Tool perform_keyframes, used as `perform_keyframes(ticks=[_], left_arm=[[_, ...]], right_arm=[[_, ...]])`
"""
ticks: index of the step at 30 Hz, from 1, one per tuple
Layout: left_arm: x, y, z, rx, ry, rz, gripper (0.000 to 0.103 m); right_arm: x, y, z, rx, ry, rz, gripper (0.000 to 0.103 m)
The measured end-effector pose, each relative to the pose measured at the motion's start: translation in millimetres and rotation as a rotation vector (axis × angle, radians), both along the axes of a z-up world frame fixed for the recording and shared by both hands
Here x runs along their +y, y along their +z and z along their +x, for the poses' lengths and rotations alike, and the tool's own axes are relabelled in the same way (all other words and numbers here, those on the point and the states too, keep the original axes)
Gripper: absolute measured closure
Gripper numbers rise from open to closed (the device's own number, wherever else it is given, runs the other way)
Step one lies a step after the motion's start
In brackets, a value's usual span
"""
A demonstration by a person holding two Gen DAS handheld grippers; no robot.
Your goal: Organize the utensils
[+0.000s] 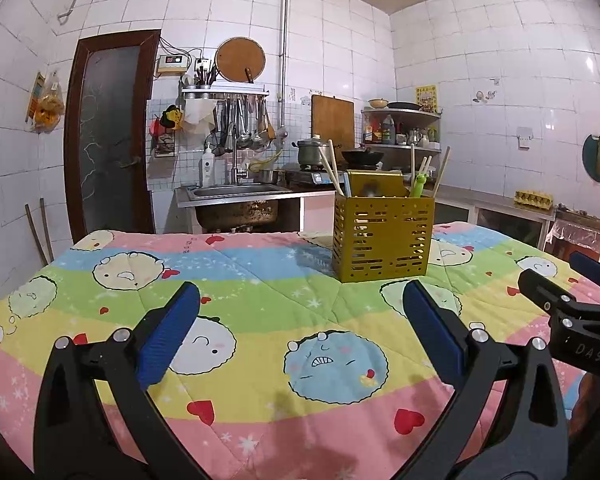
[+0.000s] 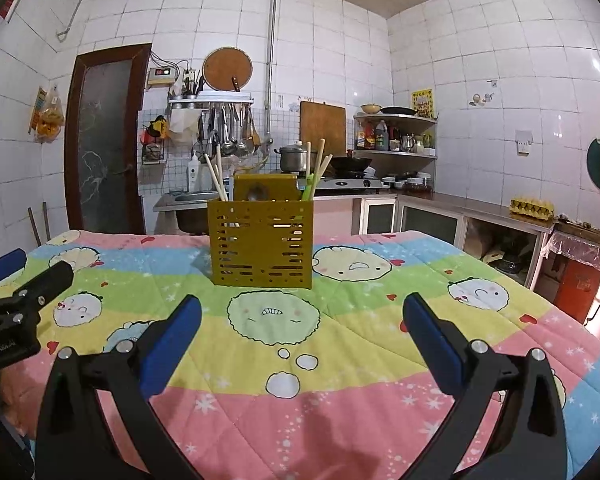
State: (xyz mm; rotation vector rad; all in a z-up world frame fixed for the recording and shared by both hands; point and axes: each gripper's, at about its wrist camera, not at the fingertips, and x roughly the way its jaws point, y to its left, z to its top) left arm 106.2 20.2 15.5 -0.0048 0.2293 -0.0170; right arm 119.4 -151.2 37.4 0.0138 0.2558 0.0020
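A yellow slotted utensil holder (image 1: 382, 236) stands upright on the cartoon-print quilt (image 1: 260, 312); it also shows in the right wrist view (image 2: 261, 242). Chopsticks (image 1: 332, 168) and a green utensil (image 1: 417, 185) stick out of it; the chopsticks (image 2: 216, 178) and green utensil (image 2: 309, 187) show in the right wrist view too. My left gripper (image 1: 300, 300) is open and empty, above the quilt, short of the holder. My right gripper (image 2: 302, 312) is open and empty, facing the holder. Each gripper appears at the edge of the other's view.
Behind the quilt-covered table (image 2: 340, 360) are a steel sink (image 1: 236, 192), a stove with a pot (image 1: 310, 152) and wok (image 1: 362, 156), hanging ladles, a corner shelf with bottles (image 2: 396, 132), and a counter with an egg tray (image 2: 532, 206).
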Motion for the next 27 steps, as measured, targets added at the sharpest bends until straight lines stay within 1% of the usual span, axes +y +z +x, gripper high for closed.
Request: perform_keyframes(ticks=[9, 27], left_arm=[[-3.8, -1.1, -0.1, 0.001, -0.023, 0.009, 0.005], [-5.3, -1.0, 1.0, -0.001, -0.028, 0.01, 0.005]], right_arm=[[-1.2, -1.3, -3.2, -0.014, 0.006, 0.008, 0.005], [-2.8, -1.1, -6.2, -0.018, 0.008, 0.014, 0.005]])
